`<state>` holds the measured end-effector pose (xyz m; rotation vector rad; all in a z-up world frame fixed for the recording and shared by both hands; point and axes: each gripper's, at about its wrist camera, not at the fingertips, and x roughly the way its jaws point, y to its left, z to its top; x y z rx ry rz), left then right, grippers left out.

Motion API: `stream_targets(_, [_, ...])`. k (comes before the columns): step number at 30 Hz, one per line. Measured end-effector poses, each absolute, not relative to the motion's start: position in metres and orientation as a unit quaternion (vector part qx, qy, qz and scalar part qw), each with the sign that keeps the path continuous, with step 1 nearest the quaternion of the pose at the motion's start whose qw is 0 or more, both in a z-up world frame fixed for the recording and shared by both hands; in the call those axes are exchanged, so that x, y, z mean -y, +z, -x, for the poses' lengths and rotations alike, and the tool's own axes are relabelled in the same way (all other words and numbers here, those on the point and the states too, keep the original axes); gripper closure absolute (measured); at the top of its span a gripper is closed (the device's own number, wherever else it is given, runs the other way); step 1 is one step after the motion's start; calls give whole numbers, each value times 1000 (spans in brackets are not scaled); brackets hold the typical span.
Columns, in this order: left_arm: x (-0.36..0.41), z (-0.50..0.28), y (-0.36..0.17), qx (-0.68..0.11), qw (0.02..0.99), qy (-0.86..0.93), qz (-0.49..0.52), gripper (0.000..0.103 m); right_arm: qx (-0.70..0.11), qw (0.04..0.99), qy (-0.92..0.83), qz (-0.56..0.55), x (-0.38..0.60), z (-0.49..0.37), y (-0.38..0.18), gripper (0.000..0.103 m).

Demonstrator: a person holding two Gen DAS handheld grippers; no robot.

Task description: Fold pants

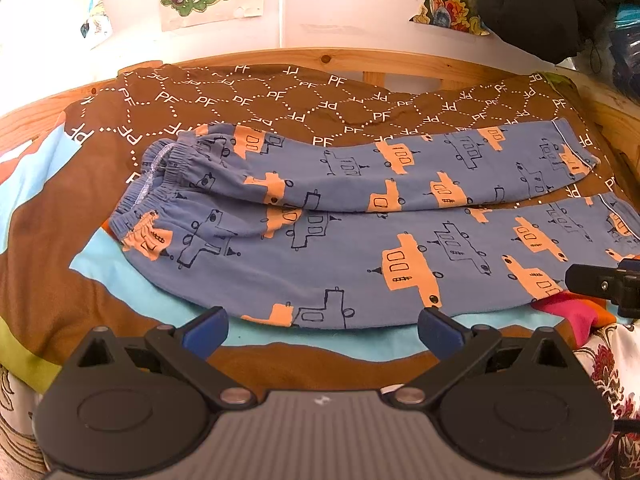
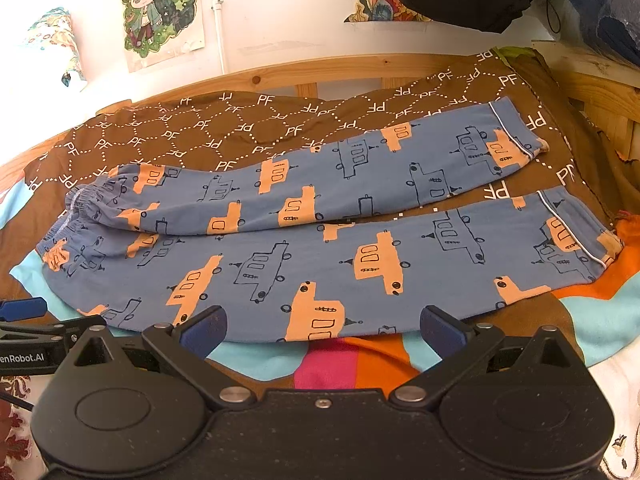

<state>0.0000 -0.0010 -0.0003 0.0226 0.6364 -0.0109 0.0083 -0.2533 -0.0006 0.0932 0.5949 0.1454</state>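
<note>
Blue pants point(image 1: 360, 216) with an orange and outlined vehicle print lie flat on the bed, waistband at the left, both legs running to the right, the far leg angled slightly away. They also show in the right wrist view point(image 2: 320, 240). My left gripper point(image 1: 322, 330) is open and empty, just short of the near leg's front edge, toward the waist end. My right gripper point(image 2: 322, 330) is open and empty, at the near leg's front edge, further toward the cuffs. The right gripper also shows at the right edge of the left wrist view point(image 1: 608, 286).
A brown bedspread point(image 1: 280, 100) with white "PF" lettering and coloured patches covers the bed. A wooden bed frame point(image 1: 360, 58) runs along the back against a white wall with posters. A black garment point(image 1: 552, 4) hangs at the upper right.
</note>
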Motion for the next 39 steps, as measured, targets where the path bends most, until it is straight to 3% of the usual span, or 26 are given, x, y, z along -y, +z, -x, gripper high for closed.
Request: stream_targets(39, [2,-1,-3,-320,947,-8,-9,0,-298,951,71,-48,253,-8,-4,1])
